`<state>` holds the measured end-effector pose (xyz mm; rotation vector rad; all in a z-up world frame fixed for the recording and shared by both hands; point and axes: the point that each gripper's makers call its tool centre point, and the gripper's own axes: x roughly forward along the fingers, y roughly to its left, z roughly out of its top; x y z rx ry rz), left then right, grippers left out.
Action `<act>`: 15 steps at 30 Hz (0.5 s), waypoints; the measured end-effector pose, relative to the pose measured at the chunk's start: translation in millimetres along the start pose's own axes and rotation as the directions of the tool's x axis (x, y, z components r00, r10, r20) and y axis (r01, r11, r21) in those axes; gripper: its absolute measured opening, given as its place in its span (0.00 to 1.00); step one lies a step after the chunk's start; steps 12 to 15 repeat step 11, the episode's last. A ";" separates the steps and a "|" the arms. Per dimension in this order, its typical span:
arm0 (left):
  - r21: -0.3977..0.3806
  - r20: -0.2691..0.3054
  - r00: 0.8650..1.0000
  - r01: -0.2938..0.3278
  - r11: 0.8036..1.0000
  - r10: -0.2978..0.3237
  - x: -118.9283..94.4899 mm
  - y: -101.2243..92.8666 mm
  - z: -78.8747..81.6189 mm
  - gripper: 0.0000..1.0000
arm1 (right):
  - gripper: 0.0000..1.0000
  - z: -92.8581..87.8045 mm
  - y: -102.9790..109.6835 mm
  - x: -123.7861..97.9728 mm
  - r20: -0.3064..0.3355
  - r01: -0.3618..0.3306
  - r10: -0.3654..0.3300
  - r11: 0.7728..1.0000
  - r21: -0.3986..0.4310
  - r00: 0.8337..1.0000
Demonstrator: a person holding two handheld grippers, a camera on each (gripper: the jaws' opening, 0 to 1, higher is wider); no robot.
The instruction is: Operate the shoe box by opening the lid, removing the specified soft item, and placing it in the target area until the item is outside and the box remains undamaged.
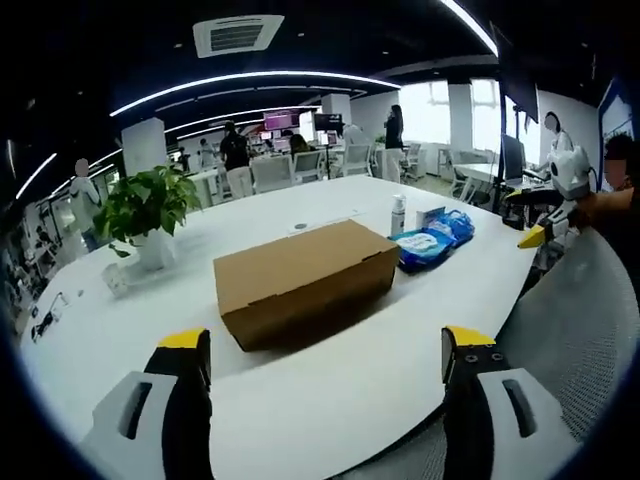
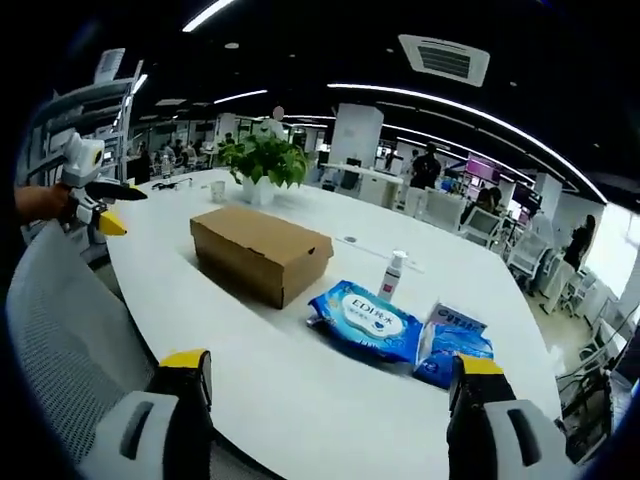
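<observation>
A brown cardboard shoe box (image 1: 305,280) lies closed on the white table (image 1: 330,400), lid down. It also appears in the right gripper view as the shoe box (image 2: 260,252). My left gripper (image 1: 325,360) is open, its yellow-tipped jaws spread wide just short of the box. My right gripper (image 2: 325,375) is open too, hovering over the table's near edge, apart from the box. The right gripper (image 1: 550,215) is seen at the far right of the left gripper view. The left gripper (image 2: 95,205) enters the right gripper view from the left.
Blue wipe packs (image 2: 365,320) and a blue bag (image 2: 455,345) lie beside a small white bottle (image 2: 393,275) right of the box. A potted plant (image 1: 148,215) stands at the table's far left. Mesh chair backs (image 1: 585,330) sit near the table edge. People and desks fill the background.
</observation>
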<state>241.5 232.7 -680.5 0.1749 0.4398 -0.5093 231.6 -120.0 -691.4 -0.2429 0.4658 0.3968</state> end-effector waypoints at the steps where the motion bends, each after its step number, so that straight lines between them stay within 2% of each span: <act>1: 0.002 -0.005 1.000 -0.001 1.000 0.001 -1.0 0.2 -1.7 1.00 | 0.99 0.0 -0.2 -1.2 0.002 0.003 -0.003 1.000 0.000 1.000; 5: -0.012 -0.019 1.000 0.002 1.000 -0.002 -3.7 -1.1 -8.3 1.00 | 0.99 -1.8 -3.9 -3.7 0.002 0.024 -0.024 1.000 0.001 1.000; 15: -0.008 -0.019 1.000 0.003 1.000 -0.003 -4.0 -3.5 -10.7 1.00 | 0.99 -3.8 -2.8 -5.1 0.008 0.025 -0.025 1.000 0.002 1.000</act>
